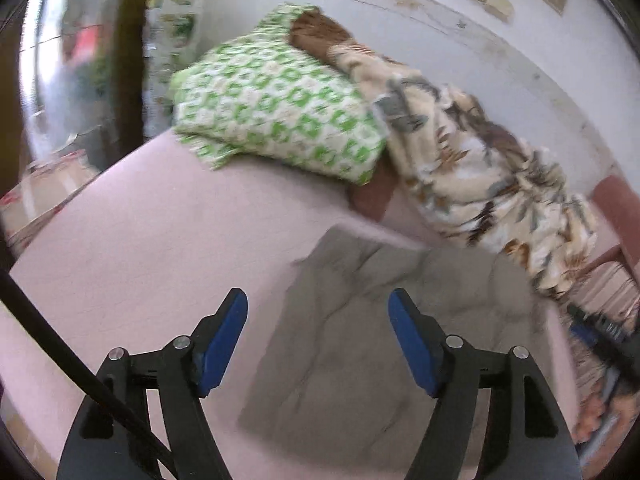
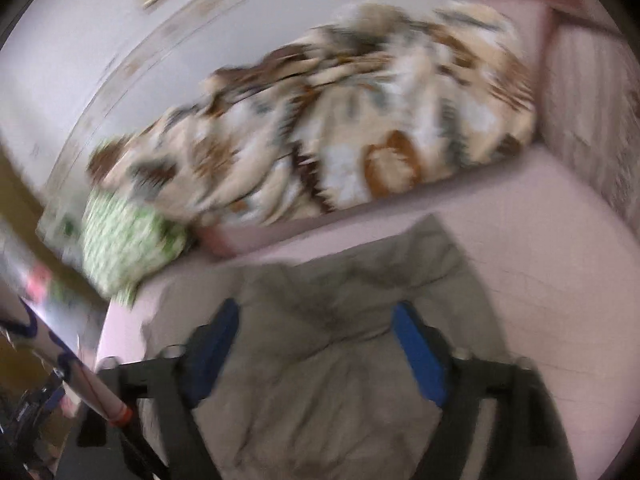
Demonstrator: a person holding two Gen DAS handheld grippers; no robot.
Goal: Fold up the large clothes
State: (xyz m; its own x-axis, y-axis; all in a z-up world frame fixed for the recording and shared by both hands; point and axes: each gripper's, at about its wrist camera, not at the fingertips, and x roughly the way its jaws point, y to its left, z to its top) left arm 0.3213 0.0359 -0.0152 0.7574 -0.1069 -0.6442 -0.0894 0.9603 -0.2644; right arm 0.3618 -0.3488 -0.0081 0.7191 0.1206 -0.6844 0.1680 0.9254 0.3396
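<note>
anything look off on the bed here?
Nothing damaged or spilled. The grey garment lies wrinkled, partly folded on the pink sheet. Both grippers open above it: left, right. Both views are motion-blurred.

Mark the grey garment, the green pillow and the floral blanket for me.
grey garment (image 1: 372,344), left wrist view, middle of the creased cloth.
green pillow (image 1: 276,108), left wrist view, centre of its patterned top.
floral blanket (image 2: 320,128), right wrist view, middle of the heap.

Grey garment (image 1: 384,344) (image 2: 320,360), seemingly folded, flat on pink bed.
</note>
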